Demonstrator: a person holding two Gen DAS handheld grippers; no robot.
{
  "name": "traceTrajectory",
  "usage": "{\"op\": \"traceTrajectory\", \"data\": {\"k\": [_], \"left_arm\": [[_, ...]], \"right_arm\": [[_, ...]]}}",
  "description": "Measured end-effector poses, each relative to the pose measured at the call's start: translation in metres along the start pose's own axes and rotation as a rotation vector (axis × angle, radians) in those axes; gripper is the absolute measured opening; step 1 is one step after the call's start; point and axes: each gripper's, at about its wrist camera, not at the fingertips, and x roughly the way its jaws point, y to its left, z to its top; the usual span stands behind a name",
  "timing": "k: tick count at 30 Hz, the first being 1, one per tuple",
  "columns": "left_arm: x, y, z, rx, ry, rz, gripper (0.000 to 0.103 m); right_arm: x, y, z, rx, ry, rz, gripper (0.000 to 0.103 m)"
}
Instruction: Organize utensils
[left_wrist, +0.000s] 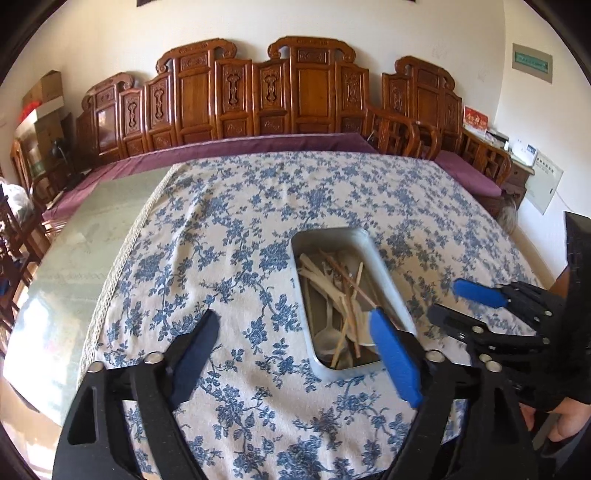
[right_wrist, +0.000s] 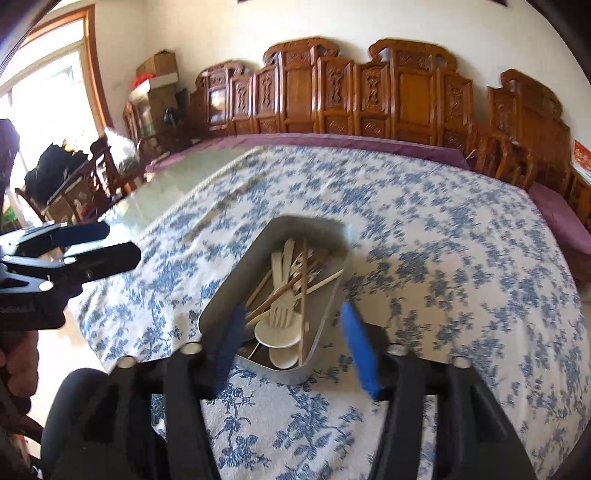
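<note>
Left gripper (left_wrist: 295, 349): held wide open, nothing gripped; its right blue pad overlaps the near right corner of the metal tray (left_wrist: 384, 266).
Right gripper (right_wrist: 295, 345): spread wide, empty, poised just above the tray's near end.
Utensils (right_wrist: 291, 295): piled loosely inside the tray on the floral tablecloth (left_wrist: 229, 229).
Right view only: a wooden fork (right_wrist: 282, 306), white spoons (right_wrist: 277, 334) and chopsticks (right_wrist: 303, 291) are told apart; the window is seen.
Left view only: the right gripper (left_wrist: 448, 299) is seen beside the tray.
</note>
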Motion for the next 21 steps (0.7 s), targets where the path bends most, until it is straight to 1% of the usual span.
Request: {"op": "traceTrajectory", "data": {"k": [1, 2, 3, 4, 6, 9, 10, 15, 17, 21], "left_arm": [[-0.002, -0.002, 0.001, -0.003, -0.005, 0.001, 0.087], [-0.007, -0.005, 0.002, -0.007, -0.015, 0.003, 0.089], [-0.011, -0.007, 0.003, -0.008, -0.023, 0.005, 0.09], [-0.016, -0.01, 0.005, -0.009, -0.036, 0.01, 0.092], [-0.025, -0.016, 0.006, -0.009, -0.062, 0.012, 0.094], [-0.041, -0.025, 0.009, -0.012, -0.096, 0.006, 0.095], [-0.045, -0.028, 0.009, -0.013, -0.103, 0.004, 0.095], [-0.075, -0.045, 0.011, -0.012, -0.167, 0.01, 0.095], [-0.085, -0.051, 0.011, -0.01, -0.183, 0.012, 0.095], [-0.107, -0.058, 0.006, -0.024, -0.226, 0.018, 0.095]], "right_arm": [[-0.007, -0.002, 0.001, 0.002, -0.011, -0.009, 0.066], [-0.018, -0.004, 0.002, 0.004, -0.028, -0.025, 0.07], [-0.028, -0.007, 0.002, 0.008, -0.044, -0.043, 0.076], [-0.037, -0.009, 0.002, 0.014, -0.058, -0.054, 0.079], [-0.058, -0.015, 0.002, 0.026, -0.094, -0.073, 0.091], [-0.083, -0.02, 0.003, 0.033, -0.137, -0.1, 0.099], [-0.096, -0.022, 0.003, 0.039, -0.159, -0.104, 0.1], [-0.137, -0.026, 0.002, 0.053, -0.23, -0.139, 0.1], [-0.154, -0.026, 0.0, 0.052, -0.262, -0.171, 0.1], [-0.179, -0.029, -0.007, 0.074, -0.306, -0.209, 0.1]]}}
